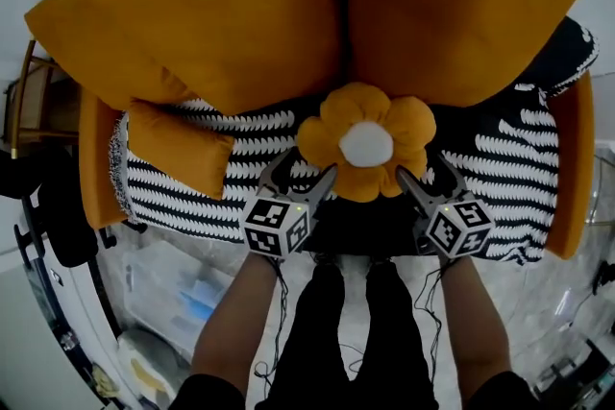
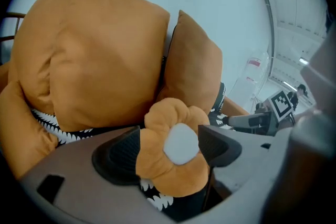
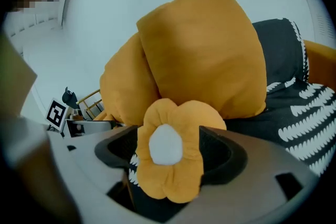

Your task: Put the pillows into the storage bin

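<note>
Head view: a flower-shaped pillow (image 1: 365, 144), orange with a white centre, lies at the front edge of a sofa (image 1: 96, 158) covered by a black-and-white striped throw (image 1: 500, 163). The left gripper (image 1: 307, 166) meets its lower left petals and the right gripper (image 1: 423, 166) its lower right. Only this view shows both tools at once, the small rectangular orange pillow (image 1: 178, 144) on the seat to the left, the person's forearms and dark trousers (image 1: 351, 331), and a translucent bin (image 1: 178, 288) on the floor at lower left, well apart from the pillows.

Left gripper view: the jaws stand apart with the flower-shaped pillow in the gap, its petals overlapping the left pad; no squeeze on the plush is evident, so the tool reads as released. The other tool's marker cube (image 2: 282, 105) appears at right.

Right gripper view: the jaws again stand apart around the same pillow, unclenched. Behind it two large orange pillows (image 3: 205, 44) lean against the sofa back, and a wooden chair (image 3: 92, 99) shows at left.
</note>
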Demonstrator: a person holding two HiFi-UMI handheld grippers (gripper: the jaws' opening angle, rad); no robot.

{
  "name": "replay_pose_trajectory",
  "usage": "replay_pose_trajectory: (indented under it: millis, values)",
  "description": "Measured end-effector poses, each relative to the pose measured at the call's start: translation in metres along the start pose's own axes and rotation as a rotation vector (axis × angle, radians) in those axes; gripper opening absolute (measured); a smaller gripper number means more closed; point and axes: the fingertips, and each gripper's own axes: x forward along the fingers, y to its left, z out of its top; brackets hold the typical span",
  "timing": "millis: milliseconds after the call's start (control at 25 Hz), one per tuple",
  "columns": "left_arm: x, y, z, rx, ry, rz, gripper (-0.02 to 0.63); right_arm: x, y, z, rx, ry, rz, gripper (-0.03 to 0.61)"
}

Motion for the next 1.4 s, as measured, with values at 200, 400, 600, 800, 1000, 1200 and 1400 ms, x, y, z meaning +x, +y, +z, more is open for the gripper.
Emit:
replay_pose_trajectory:
  millis: [200, 400, 600, 800, 1000, 1200, 1400]
  values:
    - [0.027, 0.021, -0.019, -0.007, 0.014, 0.010, 0.339, 0.022, -0.031, -0.022, 0.030, 0.009, -0.045, 0.396]
    - [0.045, 0.042, -0.037, -0.015, 0.027, 0.036, 0.351, 0.039, -0.051, -0.040, 0.047, 0.019, -0.063, 0.425]
    - [0.061, 0.066, -0.049, -0.026, 0.039, 0.060, 0.367, 0.058, -0.062, -0.053, 0.054, 0.029, -0.061, 0.445]
    - [0.078, 0.069, -0.058, -0.028, 0.053, 0.055, 0.373, 0.069, -0.074, -0.059, 0.047, 0.044, -0.039, 0.450]
    - [0.090, 0.068, -0.061, -0.053, 0.054, 0.046, 0.373, 0.078, -0.077, -0.060, 0.026, 0.064, -0.018, 0.414]
    - [0.096, 0.065, -0.062, -0.053, 0.057, 0.048, 0.371, 0.081, -0.076, -0.059, 0.005, 0.076, 0.014, 0.360]
    - [0.087, 0.056, -0.055, -0.043, 0.062, 0.059, 0.309, 0.070, -0.070, -0.052, -0.039, 0.080, 0.017, 0.246]
